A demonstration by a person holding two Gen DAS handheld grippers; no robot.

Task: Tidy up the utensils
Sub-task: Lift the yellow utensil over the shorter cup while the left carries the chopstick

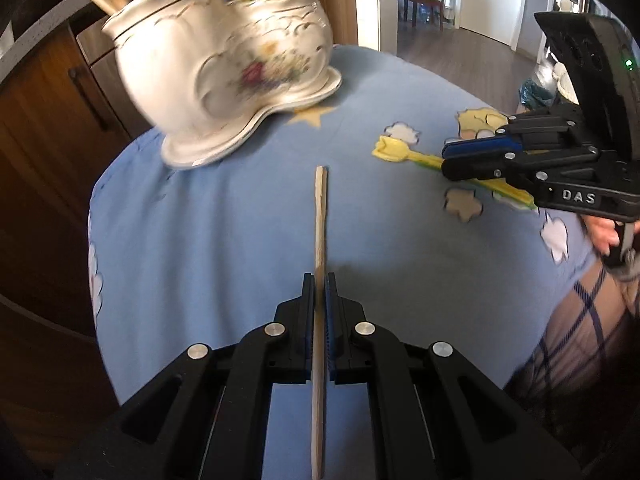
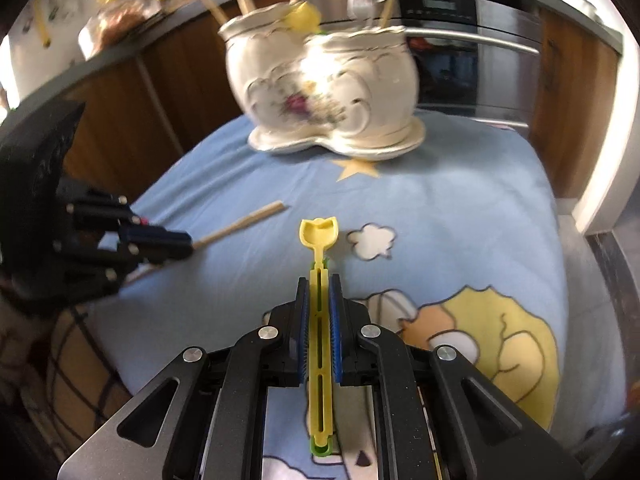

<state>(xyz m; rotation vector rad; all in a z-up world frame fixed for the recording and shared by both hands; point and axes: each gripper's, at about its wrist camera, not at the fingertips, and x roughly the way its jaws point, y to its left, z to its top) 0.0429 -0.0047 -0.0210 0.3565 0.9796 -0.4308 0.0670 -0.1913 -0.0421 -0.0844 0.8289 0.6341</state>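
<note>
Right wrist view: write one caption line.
Right gripper clamps a yellow spoon before the porcelain holder.

The right gripper (image 2: 319, 280) clamps a yellow plastic spoon (image 2: 319, 280) lengthwise. The left gripper (image 2: 188, 242) grips a wooden chopstick (image 2: 244, 222) over the blue cloth (image 2: 460, 216). A ceramic holder (image 2: 324, 88) stands behind.

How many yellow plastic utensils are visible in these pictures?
2: one yellow utensil held in the right gripper, one yellow utensil standing in the holder. Others may be hidden.
</note>
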